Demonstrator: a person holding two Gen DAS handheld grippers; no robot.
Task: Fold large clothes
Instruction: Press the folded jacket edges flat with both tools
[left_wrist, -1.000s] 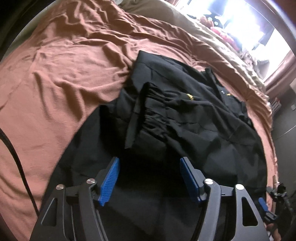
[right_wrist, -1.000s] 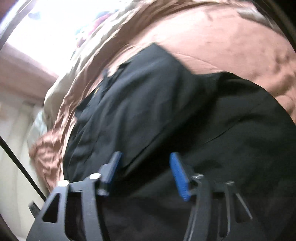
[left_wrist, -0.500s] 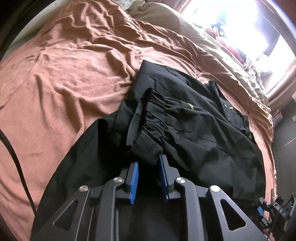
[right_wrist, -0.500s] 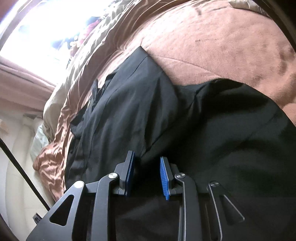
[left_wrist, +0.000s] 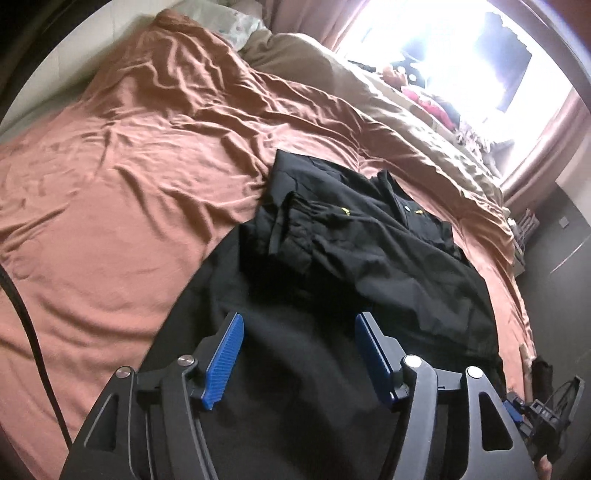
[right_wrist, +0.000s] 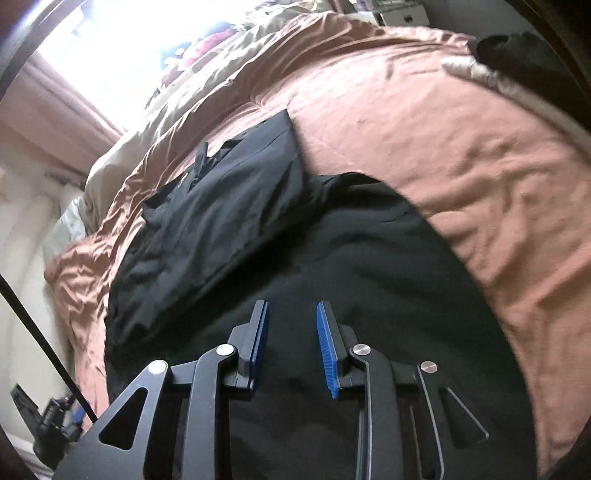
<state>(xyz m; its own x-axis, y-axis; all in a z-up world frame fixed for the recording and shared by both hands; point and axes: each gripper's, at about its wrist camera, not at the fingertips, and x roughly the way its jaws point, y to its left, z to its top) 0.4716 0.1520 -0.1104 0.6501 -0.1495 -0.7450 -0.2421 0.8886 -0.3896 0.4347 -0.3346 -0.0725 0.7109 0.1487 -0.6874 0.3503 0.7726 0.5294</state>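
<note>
Landmark: I take the black garment (left_wrist: 369, 266) as my reference; it lies spread on the bed (left_wrist: 129, 184), over the rust-brown cover.
Long axis: it runs away from both cameras, toward the bright window (left_wrist: 461, 55) (the far end is folded and bunched).
Left tongs (left_wrist: 299, 350): just above the garment's near end; the jaws have just been opening and stand wide, with cloth below them but nothing pinched.
Right tongs (right_wrist: 291, 339): also over the near end, jaws narrow, a gap showing between the blue pads (right_wrist: 327, 343); I see no cloth caught between them.
Nearer hand: I judge neither clearly nearer; both hover at the near hem.
Coming move: I would lower both tongs straight onto the near edge and carry it along the axis.
</note>
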